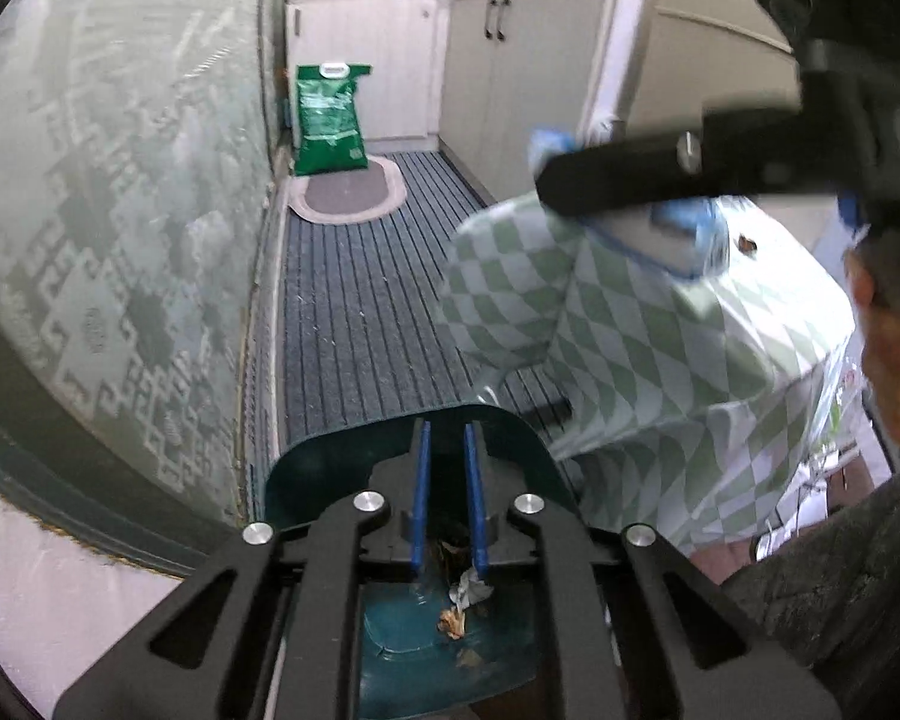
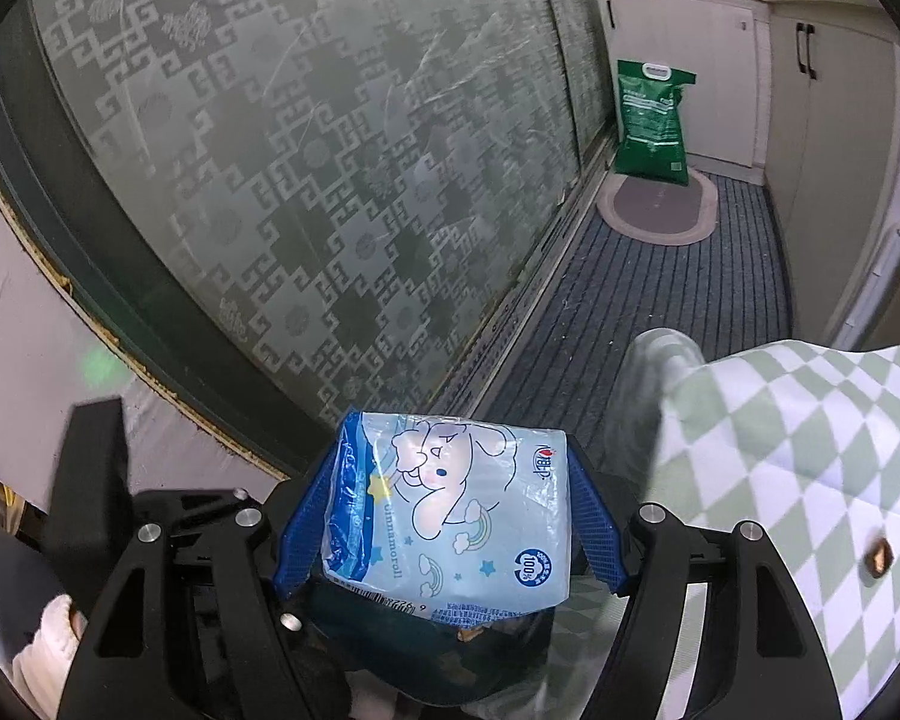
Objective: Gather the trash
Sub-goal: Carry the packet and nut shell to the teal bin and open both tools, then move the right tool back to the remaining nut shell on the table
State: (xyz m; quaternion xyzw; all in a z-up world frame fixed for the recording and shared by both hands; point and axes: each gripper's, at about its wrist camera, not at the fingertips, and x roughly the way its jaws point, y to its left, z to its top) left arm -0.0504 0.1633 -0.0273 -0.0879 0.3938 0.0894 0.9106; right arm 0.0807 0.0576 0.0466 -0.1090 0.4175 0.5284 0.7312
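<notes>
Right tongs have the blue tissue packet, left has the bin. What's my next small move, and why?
Probably lower the right tongs slightly and open them: the tissue packet hangs right above the open bin, which the left tongs hold at the rim, with scraps already inside.

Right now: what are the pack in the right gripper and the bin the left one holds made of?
Tissue pack: thin glossy plastic film, wrinkled, printed, with glare. Dark green bin: looks like smooth rigid moulded plastic, thin curved wall with a dull sheen. Left gripper clamps that wall.

Glossy plastic tissue pack (image 2: 450,510), ribbed matt carpet (image 1: 360,300), frosted glass door (image 2: 306,150)
</notes>
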